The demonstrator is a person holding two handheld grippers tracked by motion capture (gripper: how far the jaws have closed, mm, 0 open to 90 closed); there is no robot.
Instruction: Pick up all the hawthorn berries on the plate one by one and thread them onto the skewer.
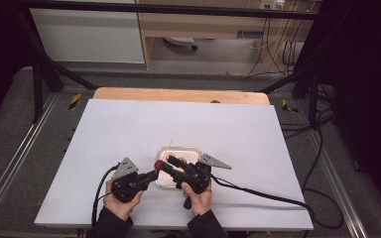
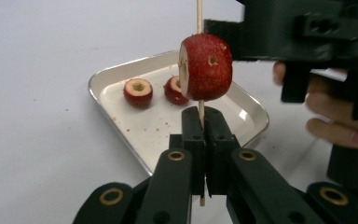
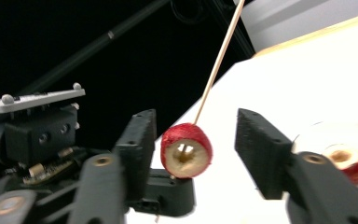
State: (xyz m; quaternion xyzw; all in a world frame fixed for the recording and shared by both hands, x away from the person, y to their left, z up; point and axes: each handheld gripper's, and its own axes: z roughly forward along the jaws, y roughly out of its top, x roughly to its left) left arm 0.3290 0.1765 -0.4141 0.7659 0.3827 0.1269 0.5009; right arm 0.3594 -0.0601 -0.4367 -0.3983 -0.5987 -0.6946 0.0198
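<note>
Left gripper view: left gripper (image 2: 204, 122) clamps skewer (image 2: 199, 16) bearing fruit (image 2: 206, 66); right gripper (image 3: 193, 140) jaws apart either side, not touching fruit.

I am looking at what reads as a lab or recording workspace rather than a home. A black metal frame (image 1: 44, 69) is standing around a white surface (image 1: 129, 129) laid over a wooden board (image 1: 178, 94). Cables (image 1: 278, 47) are hanging behind from a wall socket, more are trailing over grey carpeted floor (image 1: 10, 129), and yellow-black hazard tape (image 1: 74, 100) is marking the floor rails.
</note>
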